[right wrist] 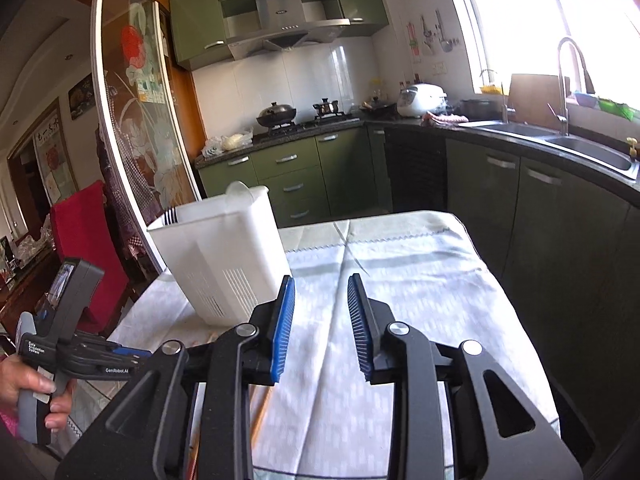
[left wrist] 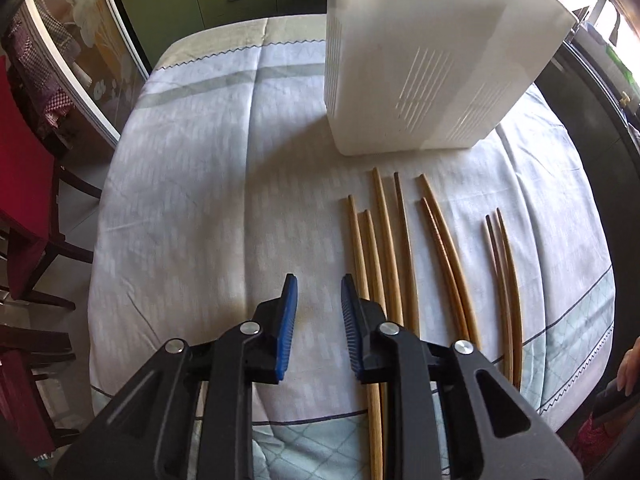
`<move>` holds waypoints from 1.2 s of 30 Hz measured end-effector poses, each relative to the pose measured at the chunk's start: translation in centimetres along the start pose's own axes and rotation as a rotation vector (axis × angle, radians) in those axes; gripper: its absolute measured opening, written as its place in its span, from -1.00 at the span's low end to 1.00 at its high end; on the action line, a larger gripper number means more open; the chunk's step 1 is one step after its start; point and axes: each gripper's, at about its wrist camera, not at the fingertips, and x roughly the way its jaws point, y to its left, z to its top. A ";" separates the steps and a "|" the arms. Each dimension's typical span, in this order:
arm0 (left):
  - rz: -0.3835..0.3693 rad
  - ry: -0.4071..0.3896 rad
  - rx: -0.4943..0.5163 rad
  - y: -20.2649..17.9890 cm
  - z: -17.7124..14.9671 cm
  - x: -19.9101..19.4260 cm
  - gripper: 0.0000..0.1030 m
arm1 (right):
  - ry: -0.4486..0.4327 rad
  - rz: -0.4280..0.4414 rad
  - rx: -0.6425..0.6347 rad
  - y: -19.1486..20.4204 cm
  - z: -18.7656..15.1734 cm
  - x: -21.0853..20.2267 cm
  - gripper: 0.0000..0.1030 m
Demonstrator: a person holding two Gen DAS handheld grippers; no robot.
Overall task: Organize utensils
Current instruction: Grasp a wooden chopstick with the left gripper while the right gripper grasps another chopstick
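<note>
Nothing sorted yet: all chopsticks [left wrist: 404, 248] lying on the worktop [left wrist: 180, 200] just before the empty-looking white holder [left wrist: 420, 80], left gripper [left wrist: 319, 292] and right gripper [right wrist: 321, 292] jaws narrowly apart, holding nothing.

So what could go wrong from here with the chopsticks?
1. The left tool hangs open beside the leftmost chopsticks, not over them; closing here may catch nothing.
2. The chopsticks lie close together, so a pinch could take two or scatter neighbours.
3. The tall white holder stands just beyond their tips and could be nudged.
</note>
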 end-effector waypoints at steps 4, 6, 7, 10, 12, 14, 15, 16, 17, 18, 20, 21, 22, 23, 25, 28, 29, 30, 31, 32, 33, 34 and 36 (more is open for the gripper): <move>0.000 0.033 0.009 -0.6 0.1 0.6 -0.57 | 0.030 -0.011 0.037 -2.0 -1.1 -0.4 -0.46; 0.007 0.045 0.008 -0.8 0.3 0.9 -0.58 | 0.038 -0.005 0.058 -2.7 -1.4 -0.5 -0.46; 0.002 0.053 0.008 -0.9 0.3 1.0 -0.58 | 0.043 -0.003 0.062 -2.9 -1.3 -0.5 -0.46; -0.010 0.063 -0.004 -0.9 0.4 1.1 -0.58 | 0.050 -0.004 0.065 -3.2 -1.5 -0.4 -0.40; -0.016 0.057 -0.012 -0.9 0.5 0.6 -0.58 | 0.058 -0.002 0.071 -3.3 -1.7 -0.3 -0.38; -0.007 0.042 -0.010 -0.9 0.5 0.1 -0.58 | 0.062 -0.002 0.076 -3.3 -1.7 -0.2 -0.38; -0.008 0.038 -0.009 -0.9 0.5 -0.1 -0.58 | 0.065 -0.002 0.076 -3.0 -1.6 -0.1 -0.38; -0.010 0.038 -0.006 -1.0 0.5 -0.2 -0.57 | 0.068 -0.002 0.077 -3.0 -1.6 0.0 -0.38; -0.008 0.039 0.002 -1.1 0.5 -0.3 -0.58 | 0.070 -0.002 0.079 -3.0 -1.5 0.1 -0.38; -0.006 0.040 0.010 -1.2 0.2 -0.4 -0.58 | 0.072 -0.001 0.079 -3.0 -1.5 0.2 -0.38; -0.003 0.052 0.021 -1.6 0.2 -0.1 -0.58 | 0.077 0.001 0.076 -2.9 -1.4 0.3 -0.38; -0.002 0.060 0.027 -1.7 0.2 0.1 -0.58 | 0.079 0.002 0.075 -2.8 -1.4 0.3 -0.38; 0.002 0.065 0.033 -1.9 0.1 0.3 -0.58 | 0.079 0.001 0.074 -2.8 -1.3 0.3 -0.38; 0.007 0.068 0.037 -2.0 0.1 0.4 -0.58 | 0.079 0.001 0.073 -2.7 -1.3 0.4 -0.38; 0.009 0.072 0.046 -2.3 0.1 0.6 -0.57 | 0.083 0.002 0.073 -2.8 -1.3 0.4 -0.38; 0.020 0.083 0.056 -2.4 0.4 0.9 -0.58 | 0.085 0.000 0.074 -2.8 -1.2 0.4 -0.38; 0.027 0.077 0.059 -2.5 0.5 1.0 -0.62 | 0.087 0.000 0.073 -2.8 -1.2 0.4 -0.38; 0.031 0.074 0.065 -2.6 0.6 1.0 -0.72 | 0.089 0.001 0.072 -2.9 -1.2 0.5 -0.38; 0.027 0.074 0.067 -2.7 0.8 1.1 -0.83 | 0.091 0.000 0.070 -2.8 -1.2 0.5 -0.38; 0.022 0.074 0.066 -2.9 1.0 1.2 -0.87 | 0.095 0.000 0.068 -2.8 -1.2 0.6 -0.38; 0.024 0.071 0.071 -3.0 1.0 1.2 -0.87 | 0.102 0.000 0.066 -2.7 -1.2 0.7 -0.38; 0.024 0.067 0.076 -3.0 1.0 1.1 -0.87 | 0.106 0.001 0.065 -2.7 -1.2 0.8 -0.38; 0.003 0.066 0.064 -2.8 0.9 1.0 -0.88 | 0.116 0.005 0.063 -2.5 -1.2 1.0 -0.38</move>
